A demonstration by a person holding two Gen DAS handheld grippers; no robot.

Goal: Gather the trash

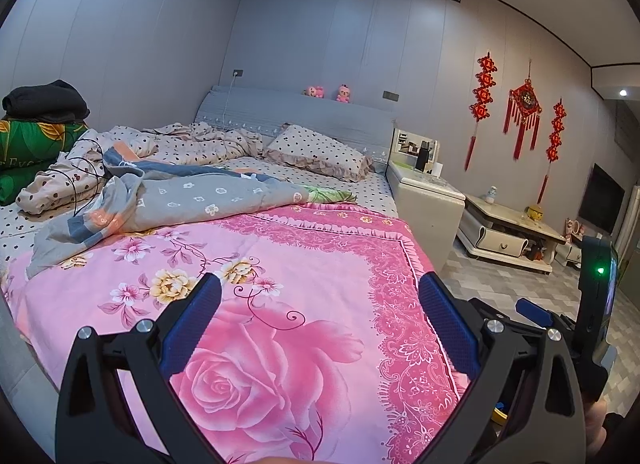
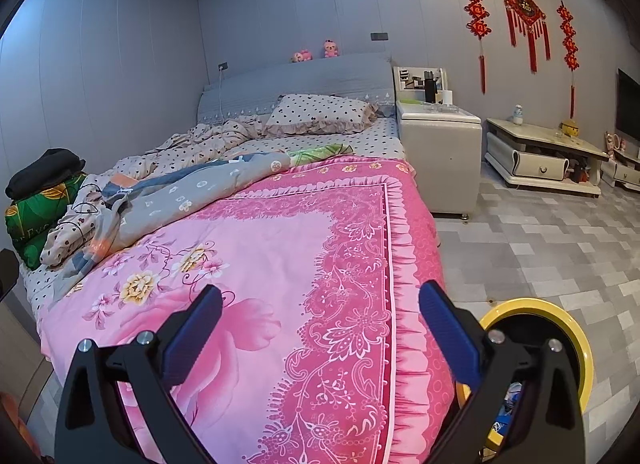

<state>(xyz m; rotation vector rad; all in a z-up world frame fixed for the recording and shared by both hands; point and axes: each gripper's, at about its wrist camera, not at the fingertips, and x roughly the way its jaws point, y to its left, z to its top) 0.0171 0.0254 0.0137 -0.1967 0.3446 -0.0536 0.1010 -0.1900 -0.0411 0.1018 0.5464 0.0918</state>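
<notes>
My left gripper [image 1: 320, 284] hangs open over the foot of a bed, above a pink floral blanket [image 1: 280, 304]; nothing lies between its blue pads. My right gripper [image 2: 320, 292] is open too, over the blanket's [image 2: 280, 264] right border, and also holds nothing. A yellow-rimmed round bin [image 2: 560, 320] stands on the floor beside the bed's foot, just behind the right finger, with some scraps inside. In the left wrist view the right gripper's body [image 1: 596, 304] shows at the far right. No loose trash is plain on the bed.
A grey quilt [image 1: 180, 196] and dotted bedding [image 1: 200, 140] lie rumpled across the bed's far half. A green bundle [image 2: 36, 212] with dark clothes sits at the left. A white nightstand [image 2: 440, 152] and low cabinet [image 2: 540, 152] line the right wall, past open tiled floor [image 2: 540, 248].
</notes>
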